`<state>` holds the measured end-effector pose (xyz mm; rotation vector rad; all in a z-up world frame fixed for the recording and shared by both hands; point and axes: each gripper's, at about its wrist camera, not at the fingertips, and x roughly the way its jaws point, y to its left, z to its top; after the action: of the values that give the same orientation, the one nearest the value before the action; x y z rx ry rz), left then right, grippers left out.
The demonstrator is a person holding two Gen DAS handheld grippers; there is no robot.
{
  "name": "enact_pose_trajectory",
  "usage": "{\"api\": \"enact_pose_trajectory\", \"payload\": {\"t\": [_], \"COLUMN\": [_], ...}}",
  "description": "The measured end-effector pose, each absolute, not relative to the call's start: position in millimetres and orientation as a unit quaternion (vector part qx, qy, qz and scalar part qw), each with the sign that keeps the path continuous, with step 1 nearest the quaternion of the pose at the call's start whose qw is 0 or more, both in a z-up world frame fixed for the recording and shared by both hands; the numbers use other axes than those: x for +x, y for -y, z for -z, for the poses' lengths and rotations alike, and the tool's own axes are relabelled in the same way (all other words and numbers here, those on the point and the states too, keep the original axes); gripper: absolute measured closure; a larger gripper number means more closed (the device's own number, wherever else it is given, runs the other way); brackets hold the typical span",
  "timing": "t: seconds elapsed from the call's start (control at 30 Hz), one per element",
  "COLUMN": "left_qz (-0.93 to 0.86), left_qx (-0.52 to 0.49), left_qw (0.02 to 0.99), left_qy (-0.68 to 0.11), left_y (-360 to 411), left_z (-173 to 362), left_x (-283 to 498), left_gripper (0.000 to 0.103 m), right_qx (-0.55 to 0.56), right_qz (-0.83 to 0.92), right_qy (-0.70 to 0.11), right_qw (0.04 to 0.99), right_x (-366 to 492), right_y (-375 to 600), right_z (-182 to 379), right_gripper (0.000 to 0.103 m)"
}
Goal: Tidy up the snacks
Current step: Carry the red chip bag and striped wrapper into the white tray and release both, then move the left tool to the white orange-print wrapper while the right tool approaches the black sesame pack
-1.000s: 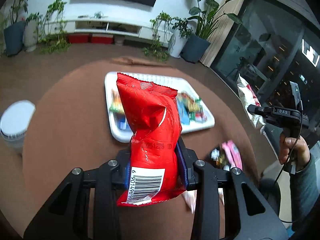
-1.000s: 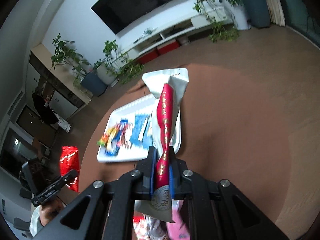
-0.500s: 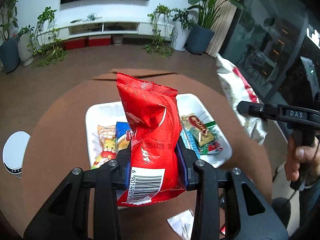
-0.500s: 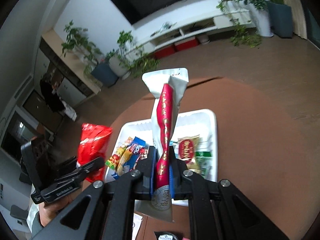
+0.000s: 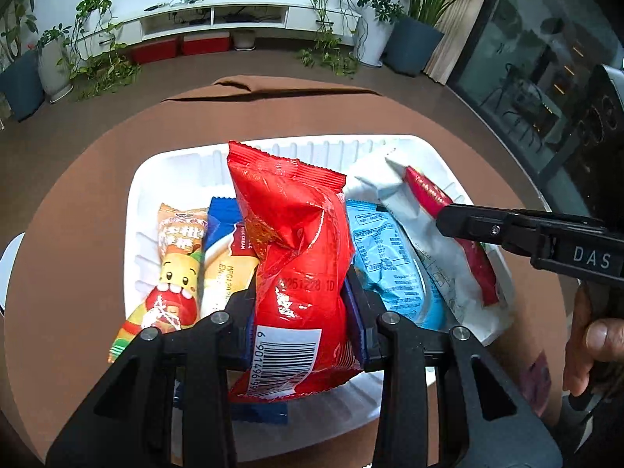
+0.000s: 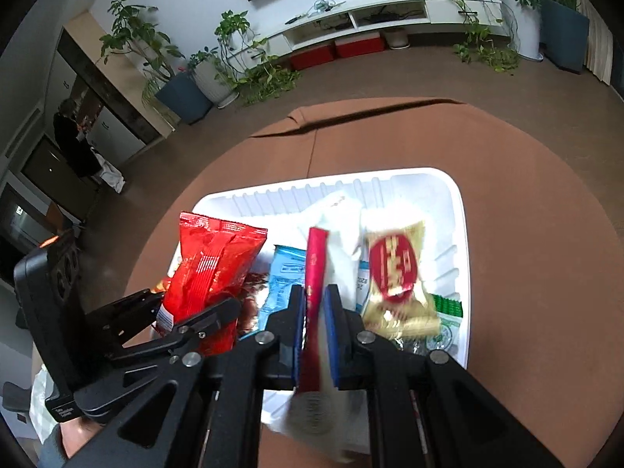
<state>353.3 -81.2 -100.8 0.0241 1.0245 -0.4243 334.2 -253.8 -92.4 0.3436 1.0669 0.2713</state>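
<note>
Both packets, earlier above the brown surface, now hang over the white tray. Left gripper jaws clamp the red packet; right gripper jaws pinch the white packet.

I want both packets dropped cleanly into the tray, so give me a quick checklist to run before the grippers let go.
1. Left gripper shut on the red packet: ok.
2. Right gripper shut on the white packet: ok.
3. Both packets over the white tray: ok.
4. Bare tray floor beneath the red packet: not ok, a blue packet and a light blue packet lie there.
5. Grippers apart from each other: ok, though close.
6. Height above the tray: cannot tell.
</note>
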Motion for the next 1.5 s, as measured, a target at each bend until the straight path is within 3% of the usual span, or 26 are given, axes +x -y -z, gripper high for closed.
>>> {"api": "enact_pose_trajectory", "payload": {"t": [0.33,0.5,0.53,0.57,0.63,0.7,0.77,1.0,1.13,1.5], "left_qz": [0.198,0.195,0.194,0.193,0.191,0.194,0.188,0.165,0.172,0.14], "left_qx": [0.024,0.018,0.02,0.021,0.02,0.02,0.025,0.057,0.05,0.015], "left_qw": [0.854,0.862,0.868,0.871,0.878,0.888,0.9,0.932,0.934,0.886], "left_qy": [-0.48,-0.468,-0.458,-0.452,-0.438,-0.416,-0.391,-0.318,-0.309,-0.443], "left_y": [113.3,115.6,118.0,118.5,117.4,113.0,108.7,87.4,68.2,64.0], "left_z": [119.4,114.9,109.6,105.1,92.5,74.3,59.6,12.9,2.6,91.4], "left_x": [366.6,356.3,352.3,349.9,339.4,324.4,302.9,202.4,141.5,55.8], "left_gripper": [0.067,0.035,0.031,0.022,0.01,0.0,0.0,0.0,0.0,0.0], "right_qx": [0.163,0.182,0.184,0.187,0.194,0.199,0.203,0.214,0.211,0.322], "right_qz": [-0.117,-0.117,-0.113,-0.107,-0.103,-0.108,-0.109,-0.121,-0.138,-0.137], "right_qy": [-0.513,-0.498,-0.492,-0.484,-0.462,-0.433,-0.41,-0.249,-0.141,-0.414], "right_qw": [0.834,0.84,0.843,0.848,0.859,0.872,0.882,0.937,0.957,0.84], "right_x": [331.2,324.4,321.9,316.8,306.2,290.3,273.5,171.1,100.5,59.2], "right_y": [263.7,274.7,277.6,280.5,286.0,292.6,298.9,318.0,315.3,299.1], "right_z": [108.0,100.8,97.7,91.3,74.7,52.3,31.7,-47.6,-55.0,63.9], "right_gripper": [0.09,0.084,0.068,0.045,0.025,0.021,0.006,0.0,0.0,0.002]}}
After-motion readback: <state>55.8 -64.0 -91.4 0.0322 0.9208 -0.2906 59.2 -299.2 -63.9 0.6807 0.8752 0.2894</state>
